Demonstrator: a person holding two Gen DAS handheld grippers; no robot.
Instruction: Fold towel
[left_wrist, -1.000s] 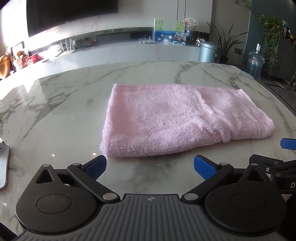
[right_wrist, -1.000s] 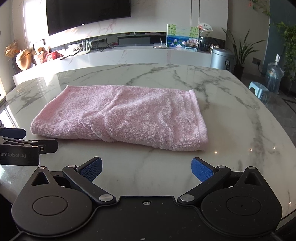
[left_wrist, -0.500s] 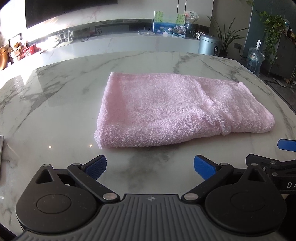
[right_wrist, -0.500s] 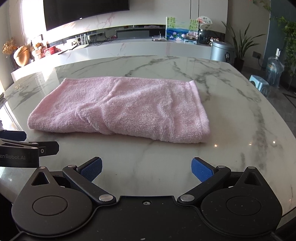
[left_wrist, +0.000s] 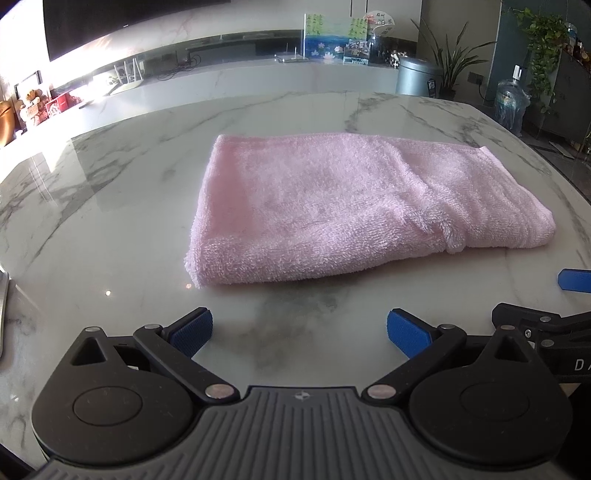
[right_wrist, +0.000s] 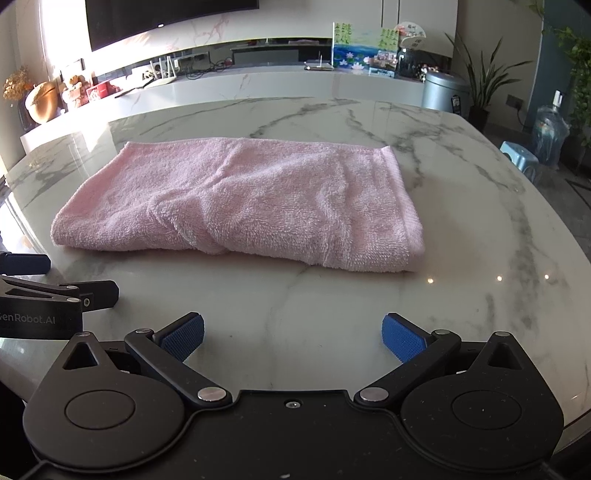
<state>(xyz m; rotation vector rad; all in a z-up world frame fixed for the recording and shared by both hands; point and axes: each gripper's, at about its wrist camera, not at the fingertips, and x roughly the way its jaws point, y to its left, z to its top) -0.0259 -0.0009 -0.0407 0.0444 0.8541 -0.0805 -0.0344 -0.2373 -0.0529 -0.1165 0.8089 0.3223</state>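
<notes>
Both grippers have edged nearer the pink towel; jaws spread, empty; folded already, perhaps one fold remains on the bench.

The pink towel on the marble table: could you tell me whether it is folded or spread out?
Folded: the pink towel lies doubled, layered edges stacked at its right end.
</notes>
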